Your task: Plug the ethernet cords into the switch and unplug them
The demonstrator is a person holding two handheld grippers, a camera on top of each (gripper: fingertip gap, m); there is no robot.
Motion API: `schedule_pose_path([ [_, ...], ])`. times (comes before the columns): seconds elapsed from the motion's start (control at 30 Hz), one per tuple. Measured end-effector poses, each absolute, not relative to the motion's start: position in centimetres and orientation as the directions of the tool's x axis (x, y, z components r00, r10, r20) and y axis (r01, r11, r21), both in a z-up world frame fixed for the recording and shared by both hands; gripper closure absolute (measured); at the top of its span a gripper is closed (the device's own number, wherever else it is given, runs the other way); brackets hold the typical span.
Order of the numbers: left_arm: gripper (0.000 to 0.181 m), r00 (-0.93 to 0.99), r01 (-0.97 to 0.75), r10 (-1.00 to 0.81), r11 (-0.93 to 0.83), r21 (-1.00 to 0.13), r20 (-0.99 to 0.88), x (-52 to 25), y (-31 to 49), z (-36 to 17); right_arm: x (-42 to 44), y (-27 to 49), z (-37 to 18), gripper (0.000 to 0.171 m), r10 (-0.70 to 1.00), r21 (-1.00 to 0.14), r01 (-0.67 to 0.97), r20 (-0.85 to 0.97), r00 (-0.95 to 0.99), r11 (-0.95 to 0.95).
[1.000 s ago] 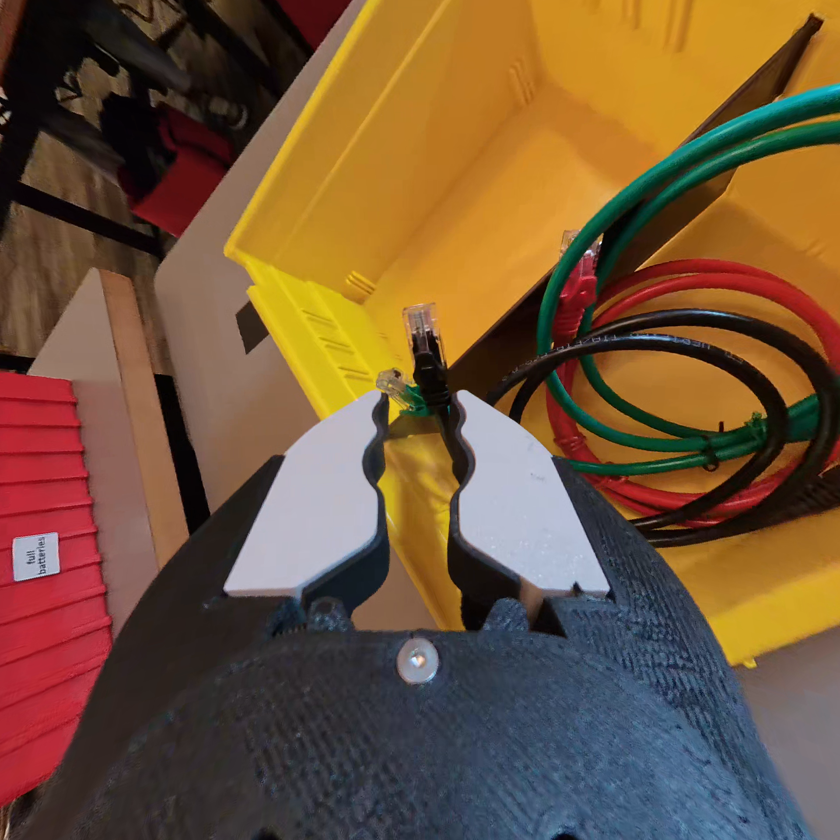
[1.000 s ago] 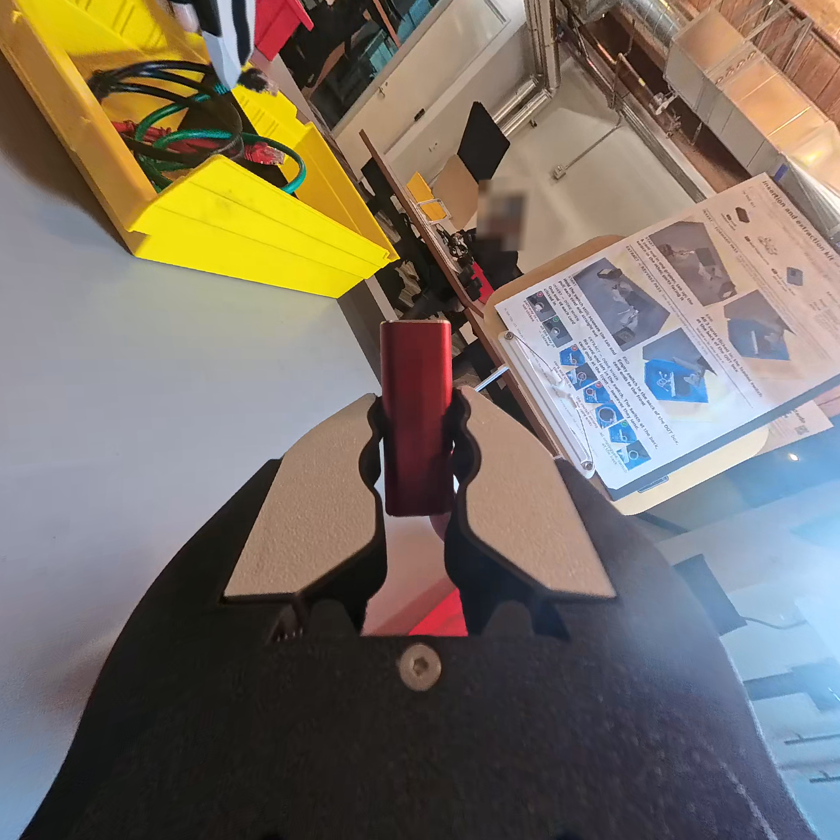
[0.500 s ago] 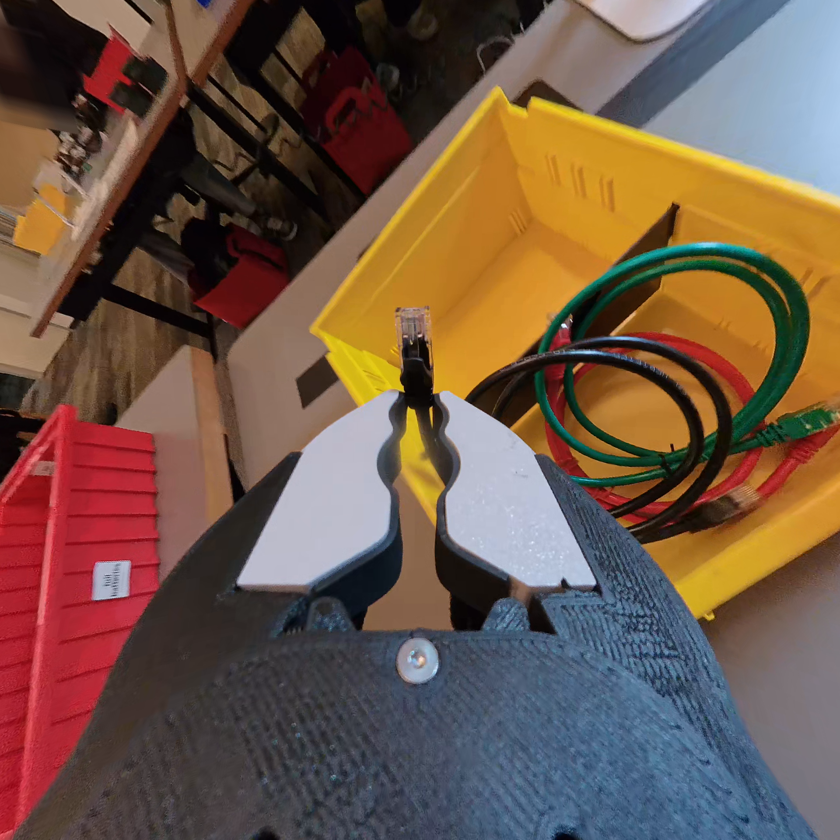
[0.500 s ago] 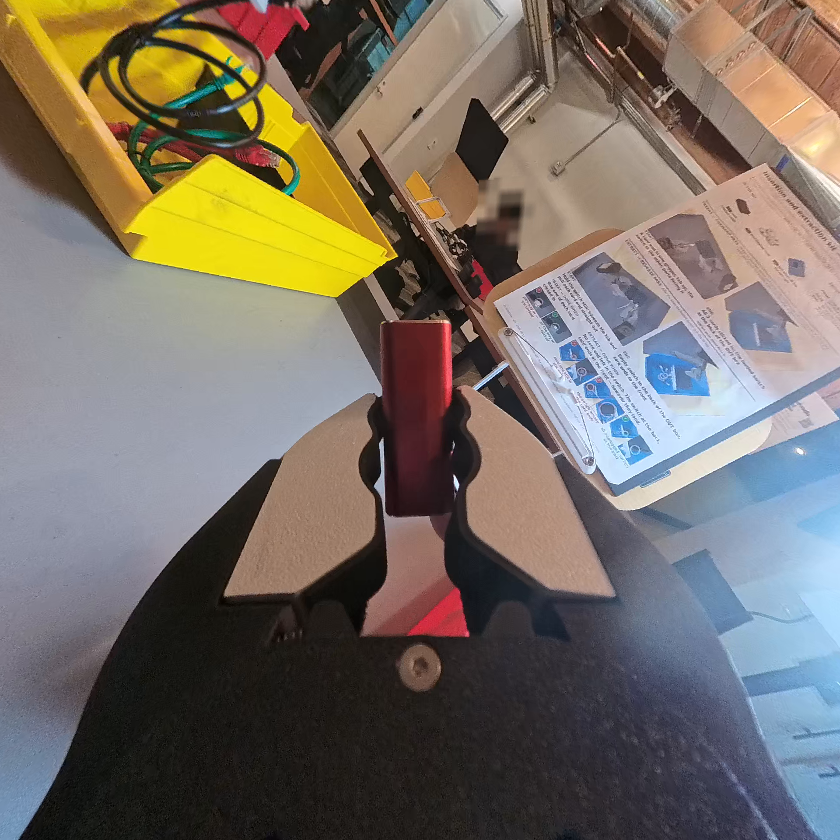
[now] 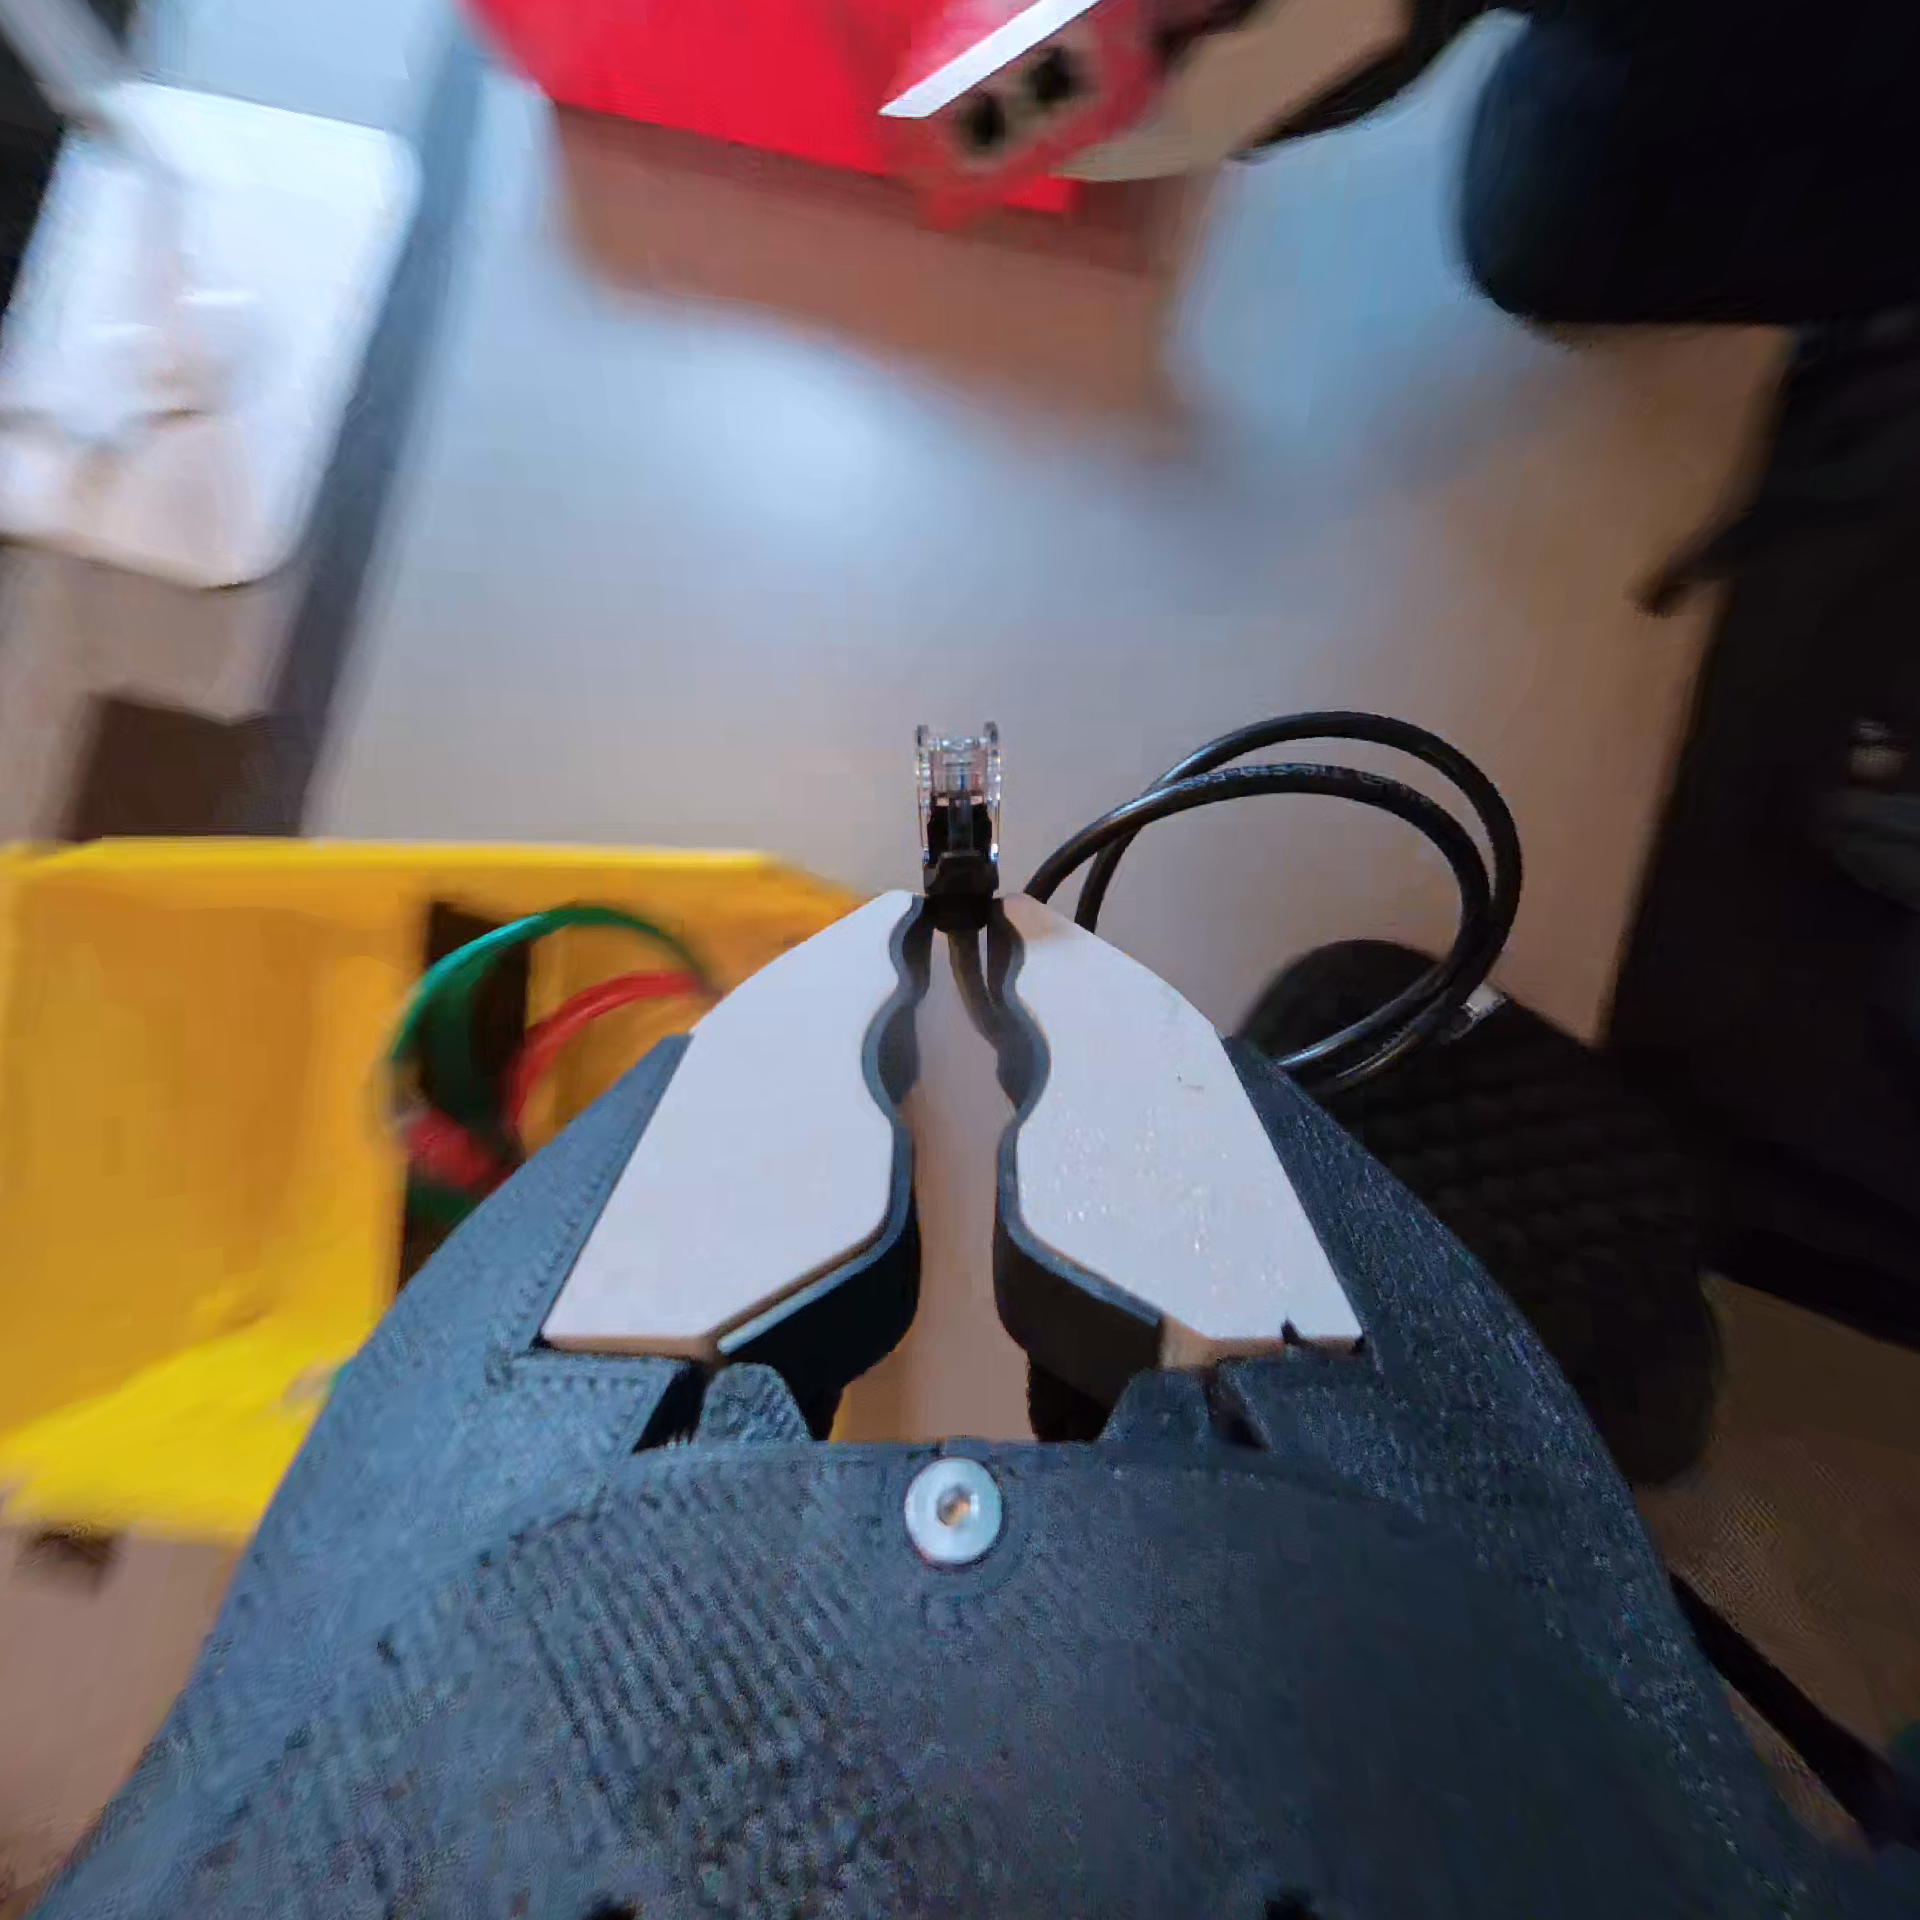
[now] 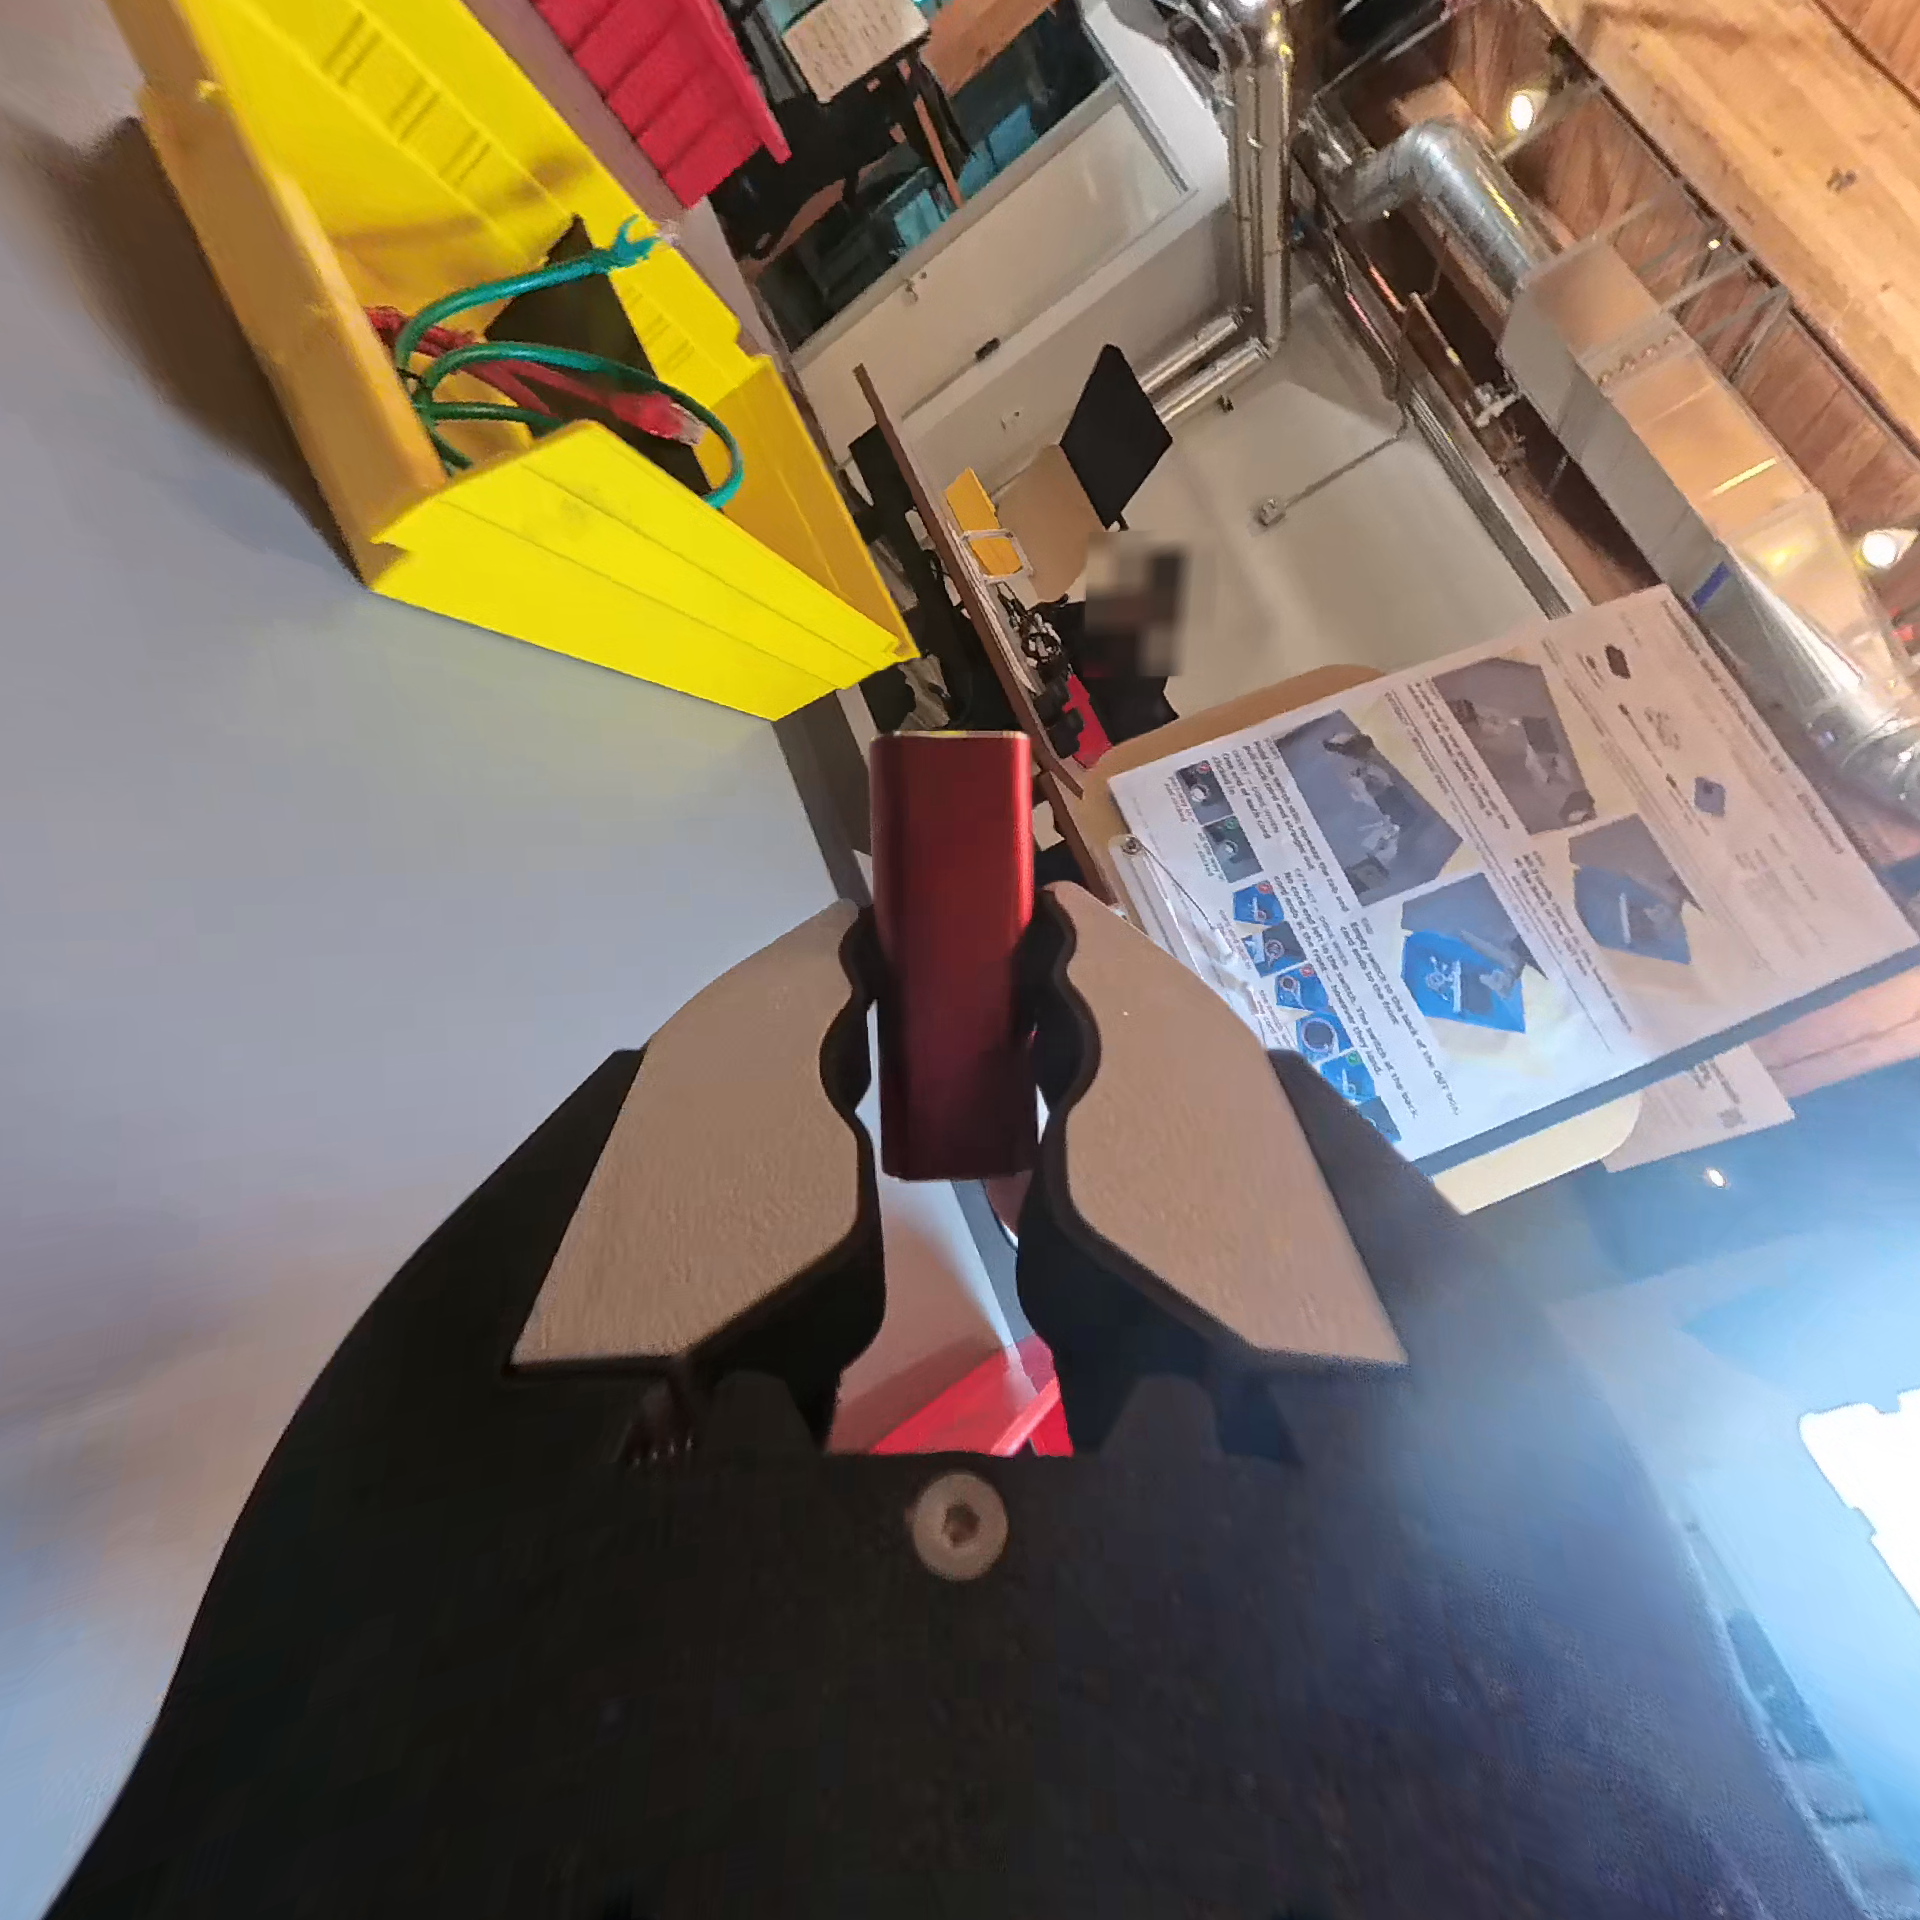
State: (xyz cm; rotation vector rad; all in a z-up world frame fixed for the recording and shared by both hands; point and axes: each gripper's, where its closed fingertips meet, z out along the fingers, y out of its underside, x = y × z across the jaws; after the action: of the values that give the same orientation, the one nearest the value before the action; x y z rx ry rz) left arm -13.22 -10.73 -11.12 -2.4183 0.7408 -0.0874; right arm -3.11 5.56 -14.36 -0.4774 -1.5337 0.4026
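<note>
While my left gripper (image 5: 958,914) is clamped on the black ethernet cord (image 5: 1449,831) just behind its clear plug (image 5: 956,774), the plug sticks out past the fingertips and the cord loops off to the right. My right gripper (image 6: 951,920) is clenched on the red switch (image 6: 951,956), held upright between the fingers. From the left wrist view the switch (image 5: 1023,94) is blurred, ports facing me, well apart from the plug. Green cord (image 6: 582,364) and red cord (image 6: 644,410) lie in the yellow bin (image 6: 623,582) on the grey table (image 6: 312,831).
</note>
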Motion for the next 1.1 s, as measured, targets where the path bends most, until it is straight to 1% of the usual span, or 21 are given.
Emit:
schedule_pose_path([
  [0.07,0.171,0.79,-0.526,-0.613,-0.666,-0.53,-0.014,-9.5,-9.4,-15.9,-2.8,4.9,-15.0,0.145,0.51,-0.508,0.055,0.86,-0.023,0.86],
  [0.13,0.171,0.76,-0.525,-0.648,-0.661,-0.536,0.054,-6.6,-7.5,-20.2,-2.3,4.6,-15.9,0.144,0.489,-0.486,0.068,0.87,-0.055,0.871],
  [0.2,0.171,0.782,-0.468,-0.616,-0.681,-0.564,0.096,-5.1,-5.2,-23.5,-1.5,4.5,-17.3,0.144,0.479,-0.471,0.095,0.872,-0.101,0.877],
  [0.3,0.171,0.82,-0.362,-0.557,-0.683,-0.635,0.132,-3.7,-2.4,-25.9,0.0,4.4,-19.7,0.144,0.446,-0.428,0.132,0.88,-0.165,0.894],
  [0.4,0.171,0.834,-0.334,-0.545,-0.627,-0.704,0.089,-2.6,-1.1,-26.0,0.7,4.3,-22.0,0.144,0.385,-0.357,0.158,0.898,-0.215,0.921],
  [0.43,0.171,0.837,-0.326,-0.539,-0.623,-0.711,0.089,-2.3,-1.0,-25.9,0.7,4.4,-22.5,0.144,0.358,-0.327,0.164,0.906,-0.225,0.931],
  [0.5,0.171,0.842,-0.334,-0.533,-0.642,-0.69,0.088,-2.4,-1.2,-26.3,0.5,4.4,-23.3,0.144,0.308,-0.274,0.163,0.92,-0.242,0.948],
  [0.67,0.171,0.854,-0.289,-0.492,-0.718,-0.634,0.168,-2.9,-1.9,-26.9,-0.1,3.9,-24.7,0.144,0.225,-0.194,0.14,0.939,-0.26,0.971],
  [0.83,0.172,0.833,-0.338,-0.516,-0.76,-0.556,0.199,-2.8,-2.7,-26.9,-0.4,2.6,-24.6,0.144,0.176,-0.157,0.093,0.953,-0.247,0.983],
  [1.1,0.172,0.811,-0.406,-0.537,-0.803,-0.437,0.233,-2.3,-3.4,-27.9,-0.3,0.7,-25.6,0.145,0.103,-0.101,0.02,0.955,-0.279,0.995],
])
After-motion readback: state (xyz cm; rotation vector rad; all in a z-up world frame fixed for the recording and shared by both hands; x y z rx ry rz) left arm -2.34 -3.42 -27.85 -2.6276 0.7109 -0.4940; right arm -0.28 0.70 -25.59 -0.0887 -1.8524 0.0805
